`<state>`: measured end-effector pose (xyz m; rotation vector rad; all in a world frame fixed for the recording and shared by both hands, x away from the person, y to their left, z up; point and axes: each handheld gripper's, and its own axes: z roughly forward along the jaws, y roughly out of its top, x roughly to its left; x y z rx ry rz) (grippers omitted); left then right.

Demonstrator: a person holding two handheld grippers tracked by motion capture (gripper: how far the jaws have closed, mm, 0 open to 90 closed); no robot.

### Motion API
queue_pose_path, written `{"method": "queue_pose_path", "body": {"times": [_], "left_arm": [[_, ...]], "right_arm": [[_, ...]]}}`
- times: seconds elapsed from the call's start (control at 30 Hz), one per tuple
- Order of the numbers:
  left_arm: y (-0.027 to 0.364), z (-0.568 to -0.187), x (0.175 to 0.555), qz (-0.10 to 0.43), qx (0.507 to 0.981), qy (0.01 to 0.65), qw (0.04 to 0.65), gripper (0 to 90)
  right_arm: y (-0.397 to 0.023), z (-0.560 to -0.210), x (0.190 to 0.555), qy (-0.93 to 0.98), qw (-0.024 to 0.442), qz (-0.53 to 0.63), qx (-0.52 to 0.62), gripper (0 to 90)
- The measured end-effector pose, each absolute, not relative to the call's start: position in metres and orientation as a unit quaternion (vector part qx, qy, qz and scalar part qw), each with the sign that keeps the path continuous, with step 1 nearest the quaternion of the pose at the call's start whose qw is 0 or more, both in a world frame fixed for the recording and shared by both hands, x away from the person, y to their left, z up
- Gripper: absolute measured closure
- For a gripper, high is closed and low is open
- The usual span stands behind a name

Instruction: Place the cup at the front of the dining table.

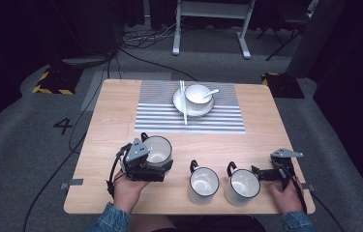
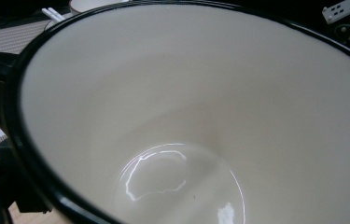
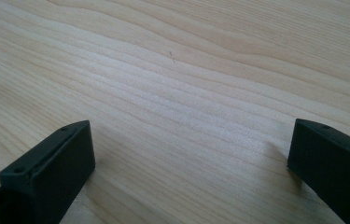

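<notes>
Three white mugs with black rims stand along the near part of the wooden table (image 1: 266, 121). In the high view my left gripper (image 1: 156, 166) is closed against the near wall of the left mug (image 1: 159, 149), with the hand behind it. That mug's white inside (image 2: 186, 116) is very close in the left gripper view. The middle mug (image 1: 203, 184) and the right mug (image 1: 242, 186) stand free. My right gripper (image 1: 260, 173) hovers just right of the right mug without touching it, its two black jaws wide apart over bare wood (image 3: 191, 140).
A striped mat (image 1: 189, 118) lies at the far middle, carrying a plate (image 1: 179, 102), a white bowl (image 1: 197, 94) with a spoon (image 1: 212, 92), and chopsticks (image 1: 184, 103). The table's near edge runs just behind both hands.
</notes>
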<state>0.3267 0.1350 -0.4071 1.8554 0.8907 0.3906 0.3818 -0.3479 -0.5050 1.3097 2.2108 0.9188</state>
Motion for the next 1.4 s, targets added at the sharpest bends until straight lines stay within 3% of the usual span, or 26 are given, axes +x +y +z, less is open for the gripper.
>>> {"method": "queue_pose_path", "body": {"times": [1.4], "left_arm": [[0.137, -0.342, 0.427, 0.167, 0.752, 0.394, 0.502, 2.1]], "right_arm": [[-0.347, -0.505, 0.384, 0.795, 0.203, 0.331, 0.467, 0.7]]}}
